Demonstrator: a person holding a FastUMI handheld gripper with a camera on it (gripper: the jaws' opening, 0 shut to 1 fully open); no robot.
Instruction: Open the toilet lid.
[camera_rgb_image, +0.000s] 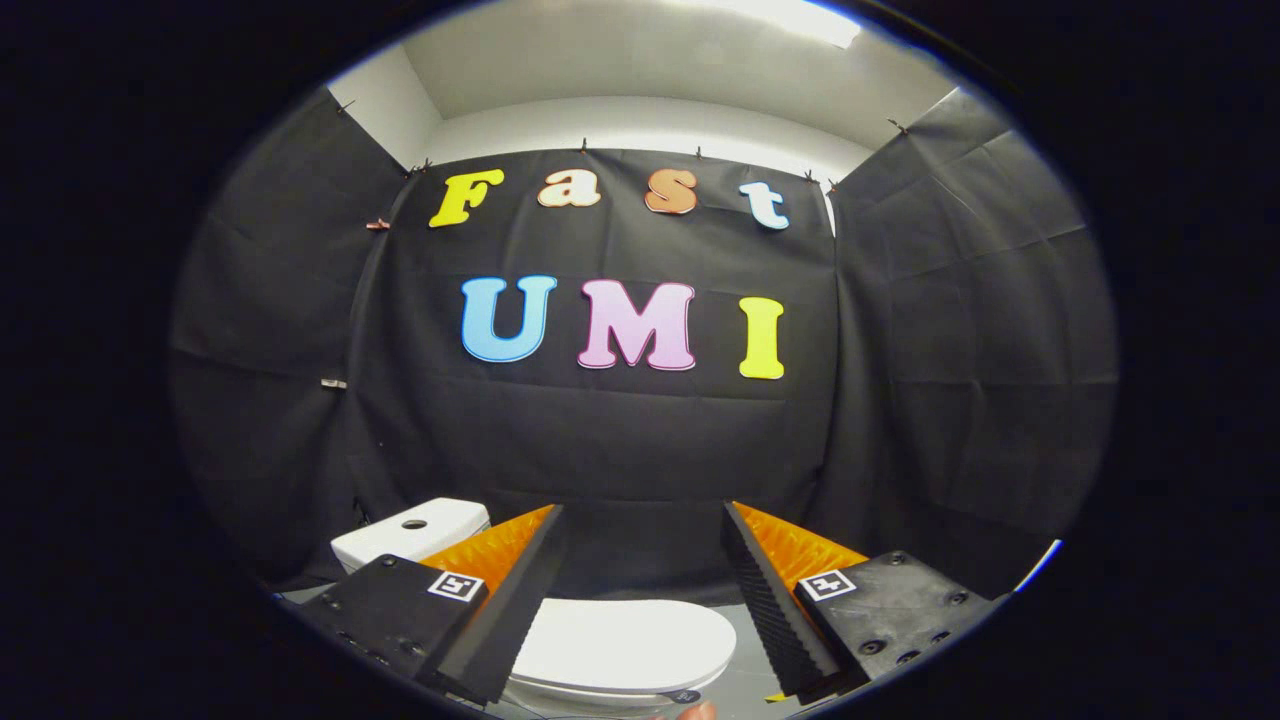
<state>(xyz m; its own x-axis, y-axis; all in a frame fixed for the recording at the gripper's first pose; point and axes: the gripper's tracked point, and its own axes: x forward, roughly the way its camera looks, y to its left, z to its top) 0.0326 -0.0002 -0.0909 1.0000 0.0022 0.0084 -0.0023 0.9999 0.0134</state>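
Toilet lid (625, 645) lies shut and flat over the bowl, low down between the gripper's (640, 590) two fingers and a little beyond them; the fingers stand wide apart and hold nothing. It looks like a rigid, glossy white plastic lid, light enough for one hand but slick, so a pinch on its flat top would likely slide off. The better hold is judged to be the thin rounded rim at the free end, away from the tank, with one finger hooked under the lip and the other on top. The hinge should sit toward the white cistern (412, 530), which stands past the left finger against the black cloth wall (620, 450). Where lid and seat part is hard to make out here, perhaps a narrow seam along the rim. Above the lid the space is open up to the cloth, so there is room to swing it upward; the cistern would stop it.
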